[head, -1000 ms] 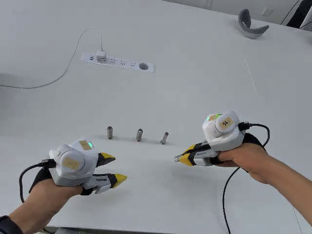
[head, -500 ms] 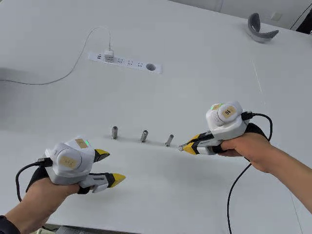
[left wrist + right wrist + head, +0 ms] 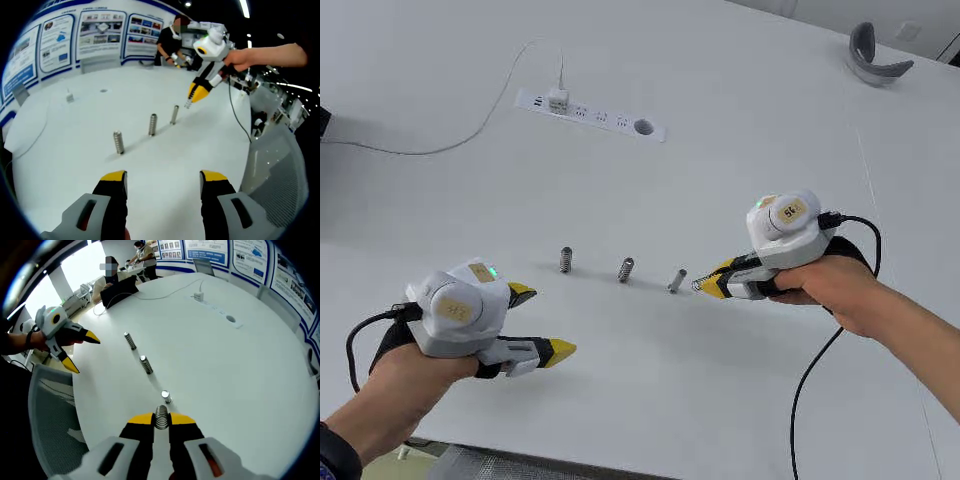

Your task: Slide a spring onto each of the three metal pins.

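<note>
Three metal pins stand in a row on the white table. The left pin (image 3: 566, 259) and the middle pin (image 3: 626, 269) each wear a spring. The right pin (image 3: 677, 281) is bare. My right gripper (image 3: 705, 287) is shut on a small spring (image 3: 697, 285), whose tip lies just right of the bare pin. In the right gripper view the spring (image 3: 161, 416) sits between the yellow jaws, right behind the bare pin (image 3: 166, 397). My left gripper (image 3: 542, 322) is held open, in front of and left of the pins, with nothing in it.
A white power strip (image 3: 590, 114) with a plug and cable lies at the back of the table. A grey curved object (image 3: 875, 55) rests far right. The table's front edge runs just below my hands. A grey mesh chair (image 3: 50, 405) stands beside the table.
My right gripper has carried the spring left, from well short of the bare pin to right beside it. The left gripper has stayed about where it was, still open.
</note>
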The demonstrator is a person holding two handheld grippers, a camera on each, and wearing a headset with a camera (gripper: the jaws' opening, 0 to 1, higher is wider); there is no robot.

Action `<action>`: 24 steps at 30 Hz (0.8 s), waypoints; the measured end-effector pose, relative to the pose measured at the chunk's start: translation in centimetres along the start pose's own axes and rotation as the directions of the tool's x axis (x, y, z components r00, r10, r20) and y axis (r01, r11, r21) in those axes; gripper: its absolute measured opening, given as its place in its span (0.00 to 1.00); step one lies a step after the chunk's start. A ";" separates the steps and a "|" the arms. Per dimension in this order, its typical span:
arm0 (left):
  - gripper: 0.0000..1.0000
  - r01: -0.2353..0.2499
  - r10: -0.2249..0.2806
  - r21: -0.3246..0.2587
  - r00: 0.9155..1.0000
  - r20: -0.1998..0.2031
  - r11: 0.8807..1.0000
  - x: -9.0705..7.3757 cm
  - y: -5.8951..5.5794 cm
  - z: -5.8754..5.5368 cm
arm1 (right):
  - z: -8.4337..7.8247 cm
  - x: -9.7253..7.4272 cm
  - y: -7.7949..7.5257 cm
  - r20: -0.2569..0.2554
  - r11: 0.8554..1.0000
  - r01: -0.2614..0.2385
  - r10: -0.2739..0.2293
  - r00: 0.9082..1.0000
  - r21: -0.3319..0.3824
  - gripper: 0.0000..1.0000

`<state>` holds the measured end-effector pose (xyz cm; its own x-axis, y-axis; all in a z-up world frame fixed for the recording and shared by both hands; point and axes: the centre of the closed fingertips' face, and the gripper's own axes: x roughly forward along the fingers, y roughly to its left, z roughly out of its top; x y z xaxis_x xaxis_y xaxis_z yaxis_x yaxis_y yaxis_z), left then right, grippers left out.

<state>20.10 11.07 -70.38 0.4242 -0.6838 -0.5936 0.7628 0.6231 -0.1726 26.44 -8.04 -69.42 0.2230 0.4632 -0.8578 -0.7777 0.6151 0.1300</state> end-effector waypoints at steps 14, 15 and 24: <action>0.61 -0.017 0.017 -0.046 1.000 0.003 0.999 -0.4 0.8 -0.9 | 1.9 0.3 -0.6 -0.024 0.999 -0.007 0.006 1.000 -0.049 0.12; 0.61 -0.018 0.018 -0.048 1.000 0.003 0.999 -0.4 0.8 -0.9 | 1.9 0.4 -0.5 -0.027 0.999 -0.008 0.007 1.000 -0.052 0.12; 0.61 -0.024 0.024 -0.055 1.000 0.009 0.998 -0.6 1.2 -0.9 | 2.0 1.2 -0.5 -0.056 0.997 -0.025 0.021 0.998 -0.071 0.12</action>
<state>20.29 12.57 -70.88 0.4471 -0.6720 -0.5903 0.7247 0.6590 -0.2013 28.26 -6.48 -69.47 0.1737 0.4395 -0.8813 -0.8229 0.5564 0.1153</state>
